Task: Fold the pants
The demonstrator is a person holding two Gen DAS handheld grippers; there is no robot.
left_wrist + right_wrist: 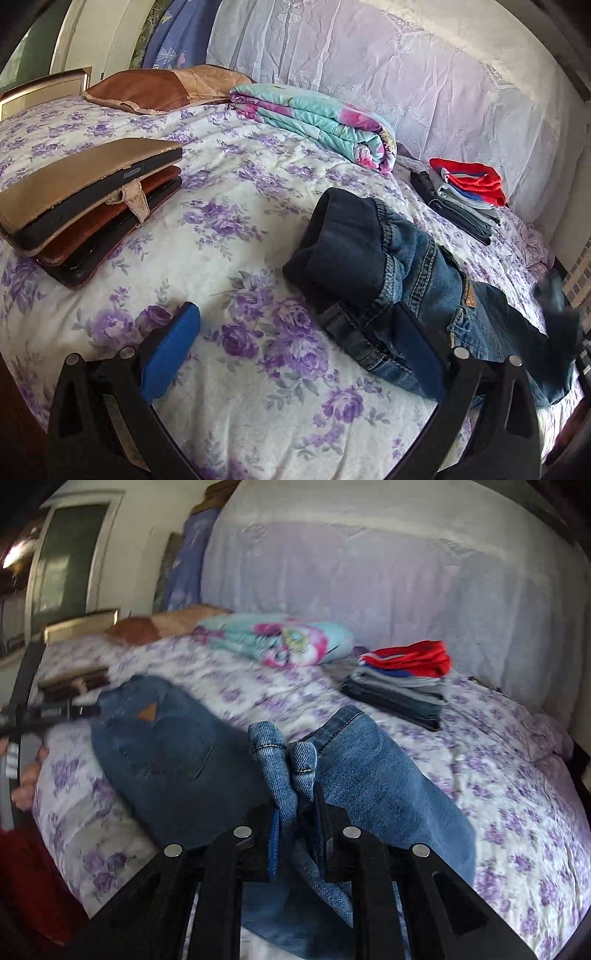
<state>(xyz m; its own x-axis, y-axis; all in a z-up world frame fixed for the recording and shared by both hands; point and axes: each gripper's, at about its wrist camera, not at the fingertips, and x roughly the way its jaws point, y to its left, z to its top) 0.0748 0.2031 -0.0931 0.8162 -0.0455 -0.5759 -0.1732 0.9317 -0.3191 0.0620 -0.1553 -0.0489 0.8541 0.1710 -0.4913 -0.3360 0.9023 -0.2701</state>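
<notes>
Blue denim pants with a dark lining lie on the floral bedspread, waistband toward the bed's middle. My left gripper is open above the bed, its right finger resting over the pants' waist, its blue-padded left finger over bare bedspread. In the right wrist view the pants stretch from the left toward me. My right gripper is shut on a bunched fold of the denim leg and holds it raised.
A stack of cased tablets or books lies at the left. A folded floral blanket and a pile of folded clothes with a red top sit near the draped headboard. A brown cushion lies at the back.
</notes>
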